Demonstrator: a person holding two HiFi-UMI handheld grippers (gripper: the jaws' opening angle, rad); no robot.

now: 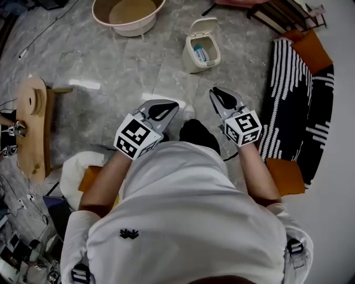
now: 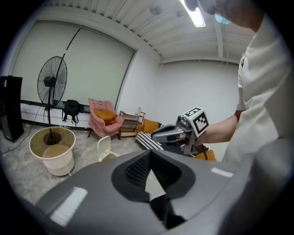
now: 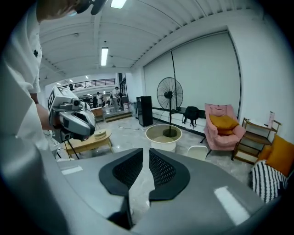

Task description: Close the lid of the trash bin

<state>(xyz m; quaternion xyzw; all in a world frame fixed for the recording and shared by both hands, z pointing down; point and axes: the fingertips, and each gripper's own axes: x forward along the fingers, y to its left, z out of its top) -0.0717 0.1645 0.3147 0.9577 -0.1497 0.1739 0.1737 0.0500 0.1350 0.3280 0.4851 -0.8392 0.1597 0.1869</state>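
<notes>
Trash bin (image 1: 201, 54) stood upright on the grey floor (image 1: 111, 66) ahead of the person, right of a beige basin (image 1: 127, 14). Its mouth faced up, with the lid (image 1: 203, 25) raised at the far edge. Left tongs (image 1: 174, 105) were pinched together and empty. Right tongs (image 1: 213, 91) showed only a thin slit and held nothing. Both were well short of the bin.

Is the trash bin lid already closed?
No, the lid stands raised behind the trash bin, leaving its inside exposed.

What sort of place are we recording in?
Probably an open studio or lab hall staged with home furniture: ribbed industrial ceiling with tube lights, a pedestal fan, a pink armchair, and a trash bin on the floor.
</notes>
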